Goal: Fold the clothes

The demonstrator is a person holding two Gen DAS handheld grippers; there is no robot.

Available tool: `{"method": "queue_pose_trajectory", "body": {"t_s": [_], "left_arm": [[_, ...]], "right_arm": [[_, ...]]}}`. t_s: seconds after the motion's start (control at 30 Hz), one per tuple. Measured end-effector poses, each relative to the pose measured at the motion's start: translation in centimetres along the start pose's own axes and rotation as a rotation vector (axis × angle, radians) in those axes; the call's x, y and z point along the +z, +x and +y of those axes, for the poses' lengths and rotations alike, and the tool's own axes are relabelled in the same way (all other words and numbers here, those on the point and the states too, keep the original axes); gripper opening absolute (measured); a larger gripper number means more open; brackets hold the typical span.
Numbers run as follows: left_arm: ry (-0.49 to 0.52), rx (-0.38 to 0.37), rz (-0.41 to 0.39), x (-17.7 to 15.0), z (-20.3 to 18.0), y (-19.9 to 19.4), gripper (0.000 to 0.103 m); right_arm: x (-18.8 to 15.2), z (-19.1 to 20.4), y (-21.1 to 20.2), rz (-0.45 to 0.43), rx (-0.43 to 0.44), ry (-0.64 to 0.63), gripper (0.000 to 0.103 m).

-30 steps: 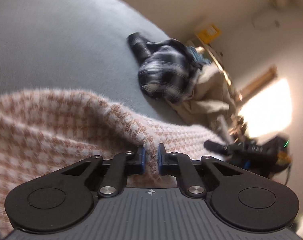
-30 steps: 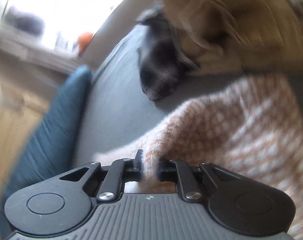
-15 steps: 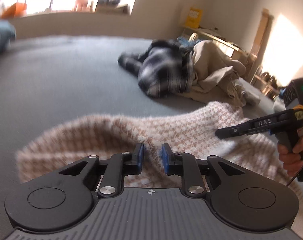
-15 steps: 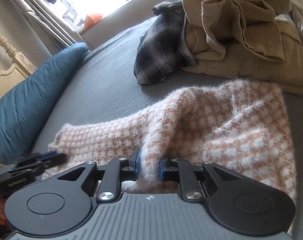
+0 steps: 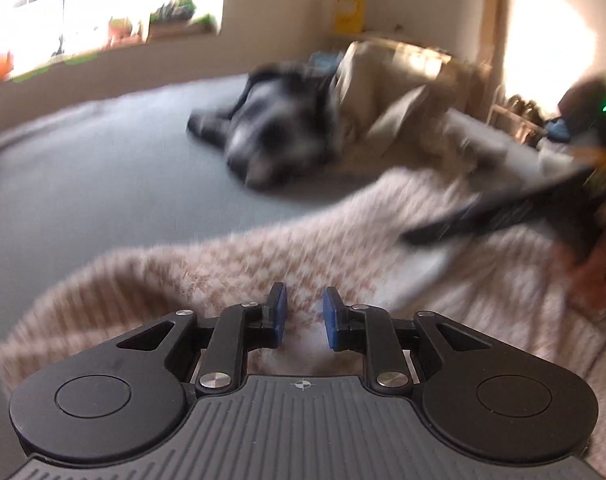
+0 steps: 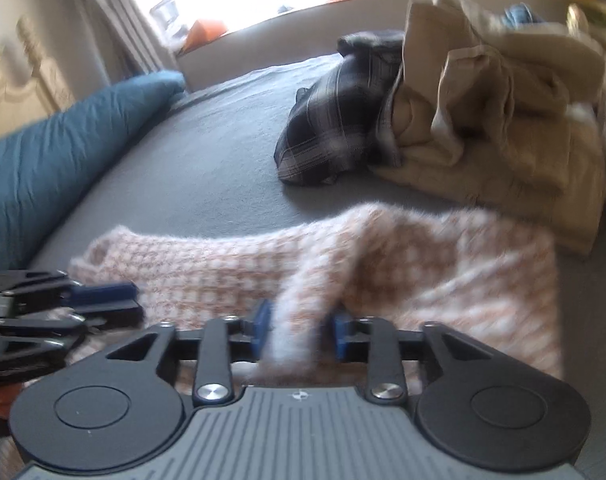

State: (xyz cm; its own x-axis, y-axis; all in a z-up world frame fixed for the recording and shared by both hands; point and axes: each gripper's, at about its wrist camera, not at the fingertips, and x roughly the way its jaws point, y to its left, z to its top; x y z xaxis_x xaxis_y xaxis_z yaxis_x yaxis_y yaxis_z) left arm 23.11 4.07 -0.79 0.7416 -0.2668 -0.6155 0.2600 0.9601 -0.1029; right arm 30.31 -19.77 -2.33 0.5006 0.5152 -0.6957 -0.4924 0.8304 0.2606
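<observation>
Knit sweater on bed; right gripper opening, left gripper seemingly apart

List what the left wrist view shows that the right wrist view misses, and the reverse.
Left wrist view only: a yellow box by the wall, a sunlit wall patch and the hand holding the right gripper.

Right wrist view only: a blue pillow, curtains and a pale carved headboard.

Both: the pink checked sweater on the grey bed, the dark plaid shirt beside the beige garments, and the bright window sill.
</observation>
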Motion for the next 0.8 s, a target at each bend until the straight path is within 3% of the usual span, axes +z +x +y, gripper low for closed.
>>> {"method": "queue_pose_trajectory", "body": {"t_s": [0.1, 0.2, 0.3, 0.37, 0.5, 0.6, 0.63, 0.8], "left_arm": [[-0.023, -0.006, -0.018, -0.5, 0.2, -0.2, 0.020], [-0.033, -0.007, -0.012, -0.4, 0.4, 0.0, 0.020], [-0.032, -0.011, -0.022, -0.7, 0.6, -0.1, 0.020], [-0.025, -0.011, -0.031, -1.0, 0.5, -0.1, 0.020], [-0.013, -0.023, -0.040, -1.3, 0.7, -0.2, 0.021], [-0.026, -0.040, -0.042, -1.4, 1.2, -0.2, 0.021], [-0.030, -0.044, -0.043, -1.5, 1.3, -0.2, 0.021], [-0.050, -0.059, -0.056, -1.8, 1.8, -0.2, 0.021]], "right_arm": [[0.9, -1.1, -2.0, -0.022, -0.058, -0.027, 0.047], [1.6, 0.0, -4.0, -0.105, -0.114, -0.078, 0.041], [1.9, 1.5, -4.5, -0.159, -0.070, -0.104, 0.033], [1.6, 2.3, -3.4, -0.143, -0.061, -0.144, 0.030], [-0.4, 0.4, 1.6, -0.028, -0.148, -0.131, 0.029], [0.0, -0.6, 1.1, -0.050, -0.118, -0.011, 0.025], [0.4, 0.1, 0.5, -0.061, -0.126, -0.032, 0.021], [2.3, 1.5, -0.6, -0.117, -0.107, -0.047, 0.020]]}}
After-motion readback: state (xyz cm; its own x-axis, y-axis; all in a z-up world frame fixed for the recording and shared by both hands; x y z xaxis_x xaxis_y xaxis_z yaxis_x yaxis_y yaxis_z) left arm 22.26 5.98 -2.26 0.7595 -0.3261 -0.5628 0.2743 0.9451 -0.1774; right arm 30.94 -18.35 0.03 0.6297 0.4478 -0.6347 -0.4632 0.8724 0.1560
